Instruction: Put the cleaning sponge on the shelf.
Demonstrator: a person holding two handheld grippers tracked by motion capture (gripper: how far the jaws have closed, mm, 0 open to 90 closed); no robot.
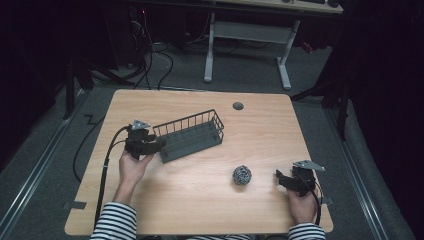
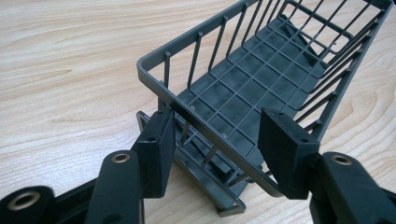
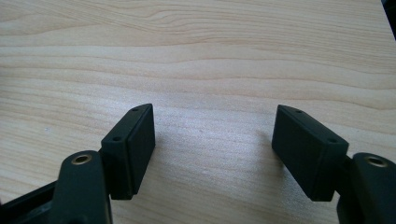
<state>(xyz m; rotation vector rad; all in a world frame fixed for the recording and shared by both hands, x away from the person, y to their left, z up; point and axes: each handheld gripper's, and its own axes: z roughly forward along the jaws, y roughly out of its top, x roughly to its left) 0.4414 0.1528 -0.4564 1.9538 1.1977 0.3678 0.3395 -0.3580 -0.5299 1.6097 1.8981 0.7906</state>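
Basket (image 1: pixel 192 134), dark grey plastic with wire-like bars, sits left of centre on the tabletop (image 1: pixel 260 135); light and stiff. Left gripper (image 2: pixel 219 154) jaws clamp its near end rim, a sound hold. Right gripper (image 3: pixel 215 154) jaws stand part-open, empty.

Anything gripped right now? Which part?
The left hand-held gripper clamps the basket by its near short end, pads on the end's two sides. The right hand-held gripper holds nothing.
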